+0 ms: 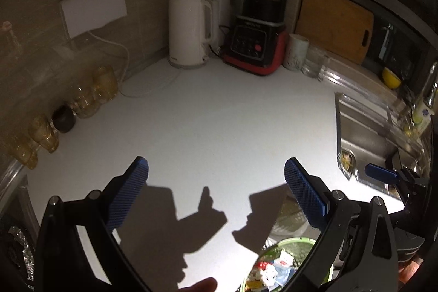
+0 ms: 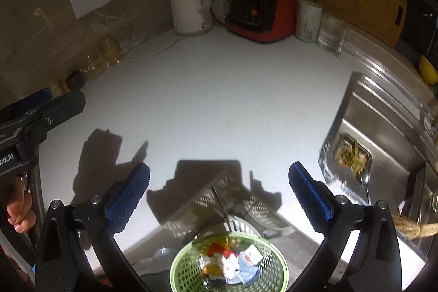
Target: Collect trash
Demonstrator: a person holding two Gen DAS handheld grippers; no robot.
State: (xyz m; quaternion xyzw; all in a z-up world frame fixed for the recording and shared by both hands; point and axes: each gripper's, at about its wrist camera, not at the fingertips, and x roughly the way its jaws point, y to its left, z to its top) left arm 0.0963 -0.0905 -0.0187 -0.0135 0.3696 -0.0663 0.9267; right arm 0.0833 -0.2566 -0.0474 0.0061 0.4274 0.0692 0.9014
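While the left wrist view is looking across the white tabletop point(image 1: 219, 114), the left tongs point(image 1: 216, 182) are hanging spread wide with nothing between their blue pads, and only their own shadow is lying on the bare surface ahead. No loose scrap is showing anywhere on that surface; the kettle point(image 1: 189, 32) and blender point(image 1: 260, 18) at twelve o'clock, the amber jars point(image 1: 90, 95) at nine o'clock and the sink point(image 1: 383, 133) at three o'clock are standing undisturbed. At five o'clock the green basket point(image 1: 295, 241) is peeking in below the tabletop edge, with crumpled trash point(image 1: 271, 272) piled inside. In the right wrist view, the right tongs point(image 2: 219, 193) are likewise gaping apart and gripping nothing, hovering directly above that basket point(image 2: 273, 251) at six o'clock, where white, red, yellow and blue wrappers point(image 2: 227, 262) are sitting in a heap. The left tongs point(image 2: 32, 100) are showing at nine o'clock, well apart from the basket. The tabletop point(image 2: 219, 100) is again looking free of litter, so collecting is appearing largely finished. What may be remaining, as a judgement, is the food waste in the sink strainer point(image 2: 351, 158) at three o'clock and something pale lying just beside the basket at seven o'clock, too dim to identify.
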